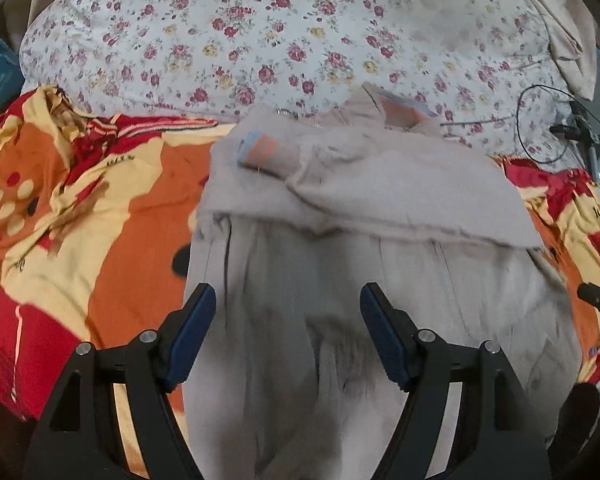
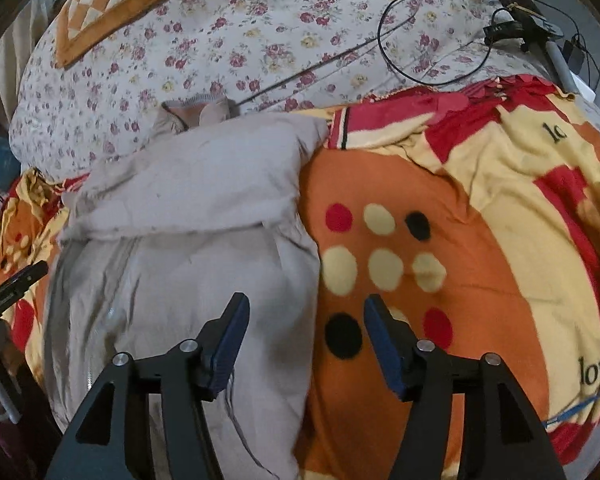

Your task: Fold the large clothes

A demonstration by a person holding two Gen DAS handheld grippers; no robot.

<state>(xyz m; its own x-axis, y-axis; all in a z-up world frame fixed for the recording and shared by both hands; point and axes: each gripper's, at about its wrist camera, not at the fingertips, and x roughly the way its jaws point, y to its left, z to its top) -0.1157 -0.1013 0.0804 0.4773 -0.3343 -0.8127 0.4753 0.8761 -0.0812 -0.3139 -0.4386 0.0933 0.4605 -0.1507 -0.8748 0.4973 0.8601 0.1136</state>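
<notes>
A large light-grey zip-up garment [image 1: 340, 260] lies on the bed, its upper part folded down over the body, with an orange lining patch showing at the top. My left gripper [image 1: 287, 304] is open and empty, just above the garment's lower middle. In the right wrist view the same garment [image 2: 187, 240] lies left of centre. My right gripper [image 2: 306, 312] is open and empty, over the garment's right edge where it meets the blanket. The left gripper's tip [image 2: 15, 284] shows at the left edge of the right wrist view.
An orange, red and yellow blanket [image 2: 460, 240] lies under the garment. A floral quilt [image 1: 259, 40] covers the far side of the bed. A checked orange cushion [image 2: 111, 4] lies at the back left. Black cables [image 2: 440, 32] and a device lie at the back right.
</notes>
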